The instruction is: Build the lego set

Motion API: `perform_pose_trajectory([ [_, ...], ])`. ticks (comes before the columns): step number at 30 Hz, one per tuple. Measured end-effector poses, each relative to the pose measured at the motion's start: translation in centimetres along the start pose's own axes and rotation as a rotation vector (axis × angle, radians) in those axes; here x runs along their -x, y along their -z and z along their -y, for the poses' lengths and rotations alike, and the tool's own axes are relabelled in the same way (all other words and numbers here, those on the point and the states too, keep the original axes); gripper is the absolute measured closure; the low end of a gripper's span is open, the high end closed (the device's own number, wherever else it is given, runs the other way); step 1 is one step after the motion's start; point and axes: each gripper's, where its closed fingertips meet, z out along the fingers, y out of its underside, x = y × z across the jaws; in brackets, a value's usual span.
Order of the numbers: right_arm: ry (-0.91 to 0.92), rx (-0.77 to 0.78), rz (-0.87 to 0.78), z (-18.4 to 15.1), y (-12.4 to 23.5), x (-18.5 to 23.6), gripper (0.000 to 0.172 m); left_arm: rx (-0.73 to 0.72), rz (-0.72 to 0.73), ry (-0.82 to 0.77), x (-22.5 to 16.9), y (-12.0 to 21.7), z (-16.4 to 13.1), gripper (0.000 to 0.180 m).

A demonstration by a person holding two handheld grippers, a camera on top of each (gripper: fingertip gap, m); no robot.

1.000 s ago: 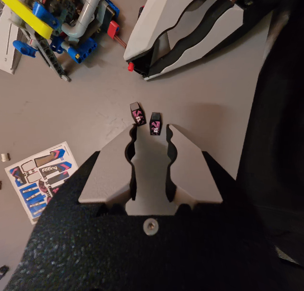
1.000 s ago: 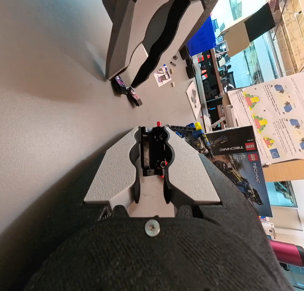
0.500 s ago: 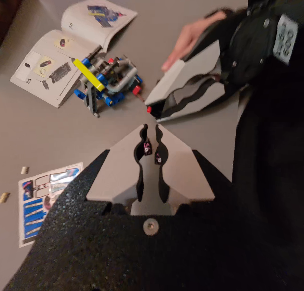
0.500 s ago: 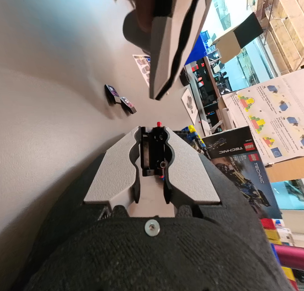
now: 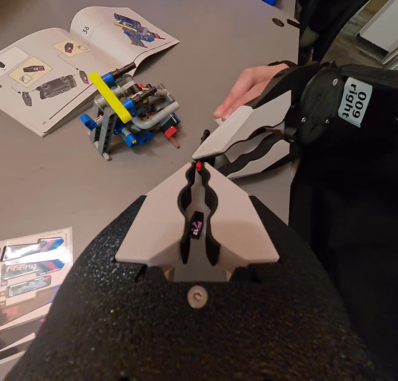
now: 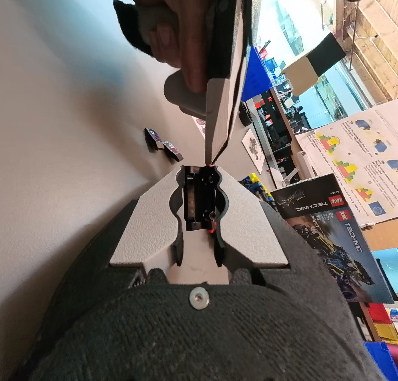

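Left gripper (image 5: 198, 170): fingers nearly shut, tips at the red pin (image 5: 198, 165), grip on it unclear.
Right gripper (image 6: 199, 168): clamps the black part (image 6: 199, 198), presenting its pin end.
Tiles (image 6: 163, 143): on table (image 5: 53, 187), apart.

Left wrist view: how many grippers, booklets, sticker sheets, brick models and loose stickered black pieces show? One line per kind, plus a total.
Grippers: 2 (left gripper, right gripper)
Open instruction booklet: 1
Sticker sheet: 1
Partly built brick model: 1
Stickered black piece: 1
Total: 6
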Motion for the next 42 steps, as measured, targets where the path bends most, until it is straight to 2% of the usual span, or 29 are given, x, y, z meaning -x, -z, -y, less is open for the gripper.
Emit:
perform_pose_trajectory([
  [4,0.022,-0.002,0.003,0.0,-0.1,0.3,0.149,-0.015,-0.008,-0.015,0.0,0.0,-0.3,0.178],
  [7,0.043,0.051,0.008,-1.0,-0.3,0.4,0.140,-0.008,0.003,-0.027,0.4,0.1,-0.9,0.178],
  [14,0.042,0.000,0.068,-0.9,0.2,1.0,0.146,0.010,0.007,-0.072,0.8,0.5,-1.6,0.179],
  [18,-0.098,-0.003,0.156,-1.1,0.6,0.7,0.145,-0.004,0.014,-0.138,0.4,0.6,-1.2,0.179],
  [24,-0.227,0.007,0.272,-1.1,0.1,0.8,0.166,0.018,0.036,-0.288,-0.1,0.2,-1.4,0.179],
  [26,-0.241,0.022,0.303,-1.3,-0.1,1.0,0.166,0.036,0.046,-0.309,0.1,0.1,-1.7,0.179],
  [33,-0.146,0.033,0.280,-1.6,-0.5,1.4,0.166,0.038,0.080,-0.299,0.8,-0.3,-2.5,0.179],
  [42,-0.065,0.011,0.224,-1.5,-0.5,1.3,0.166,0.051,0.030,-0.285,0.9,0.2,-2.9,0.179],
])
